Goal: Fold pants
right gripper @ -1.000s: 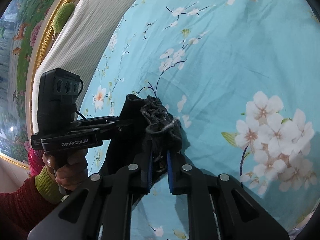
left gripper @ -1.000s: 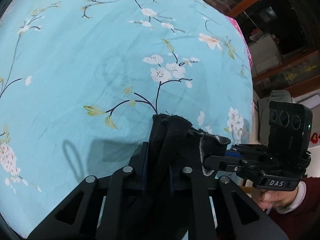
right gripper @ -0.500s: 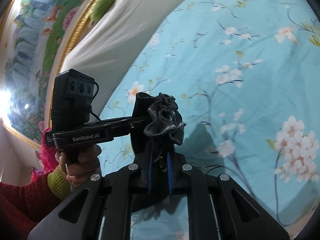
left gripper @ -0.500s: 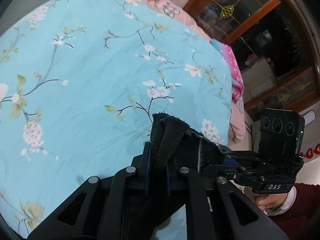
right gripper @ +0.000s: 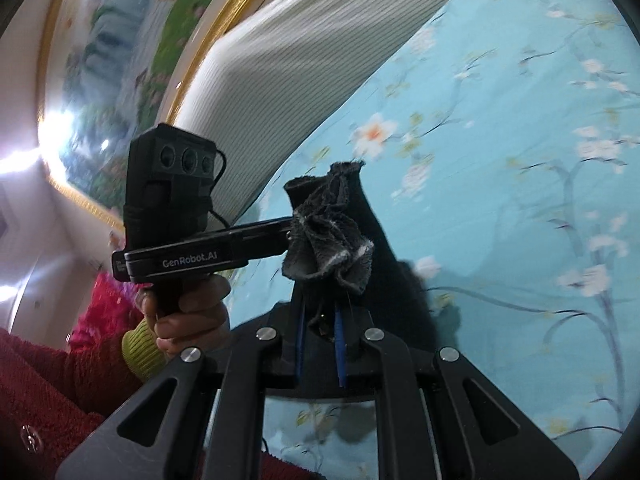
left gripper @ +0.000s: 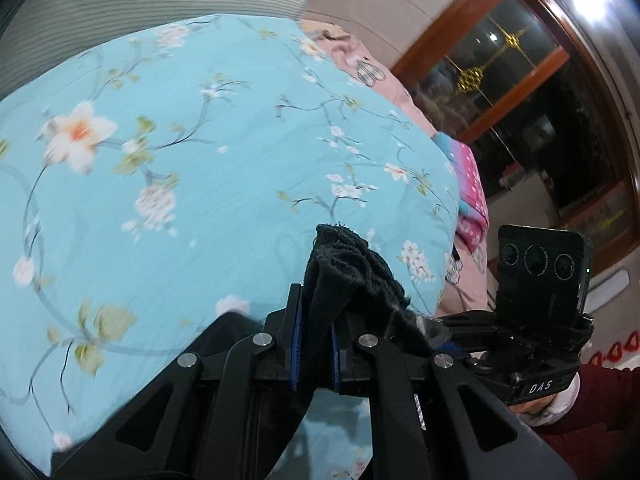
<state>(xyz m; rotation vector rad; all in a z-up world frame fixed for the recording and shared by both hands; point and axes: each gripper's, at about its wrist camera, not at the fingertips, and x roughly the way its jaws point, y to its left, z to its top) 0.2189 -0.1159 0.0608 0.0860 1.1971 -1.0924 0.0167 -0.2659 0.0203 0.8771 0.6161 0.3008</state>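
The black pants [left gripper: 344, 276] are bunched and held up above the bed between both grippers. My left gripper [left gripper: 314, 344] is shut on one bunched edge of the pants. My right gripper [right gripper: 320, 344] is shut on the other edge, where frayed grey-black cloth [right gripper: 328, 236] sticks up past the jaws. In the left wrist view the right gripper [left gripper: 532, 344] is close on the right, touching the same cloth. In the right wrist view the left gripper [right gripper: 188, 256] is close on the left. The rest of the pants hangs down out of sight.
A bed with a light blue floral sheet [left gripper: 168, 184] lies below. A white ribbed pillow [right gripper: 288, 56] and a gold-framed painting [right gripper: 120, 52] are at the head. Pink bedding [left gripper: 472, 216] and a dark wooden cabinet [left gripper: 540, 112] lie past the bed's right edge.
Both grippers have risen and tilted up with the pants; the bed looks farther off and the headboard, pillow and cabinet have come into view. Both stay shut on the cloth.
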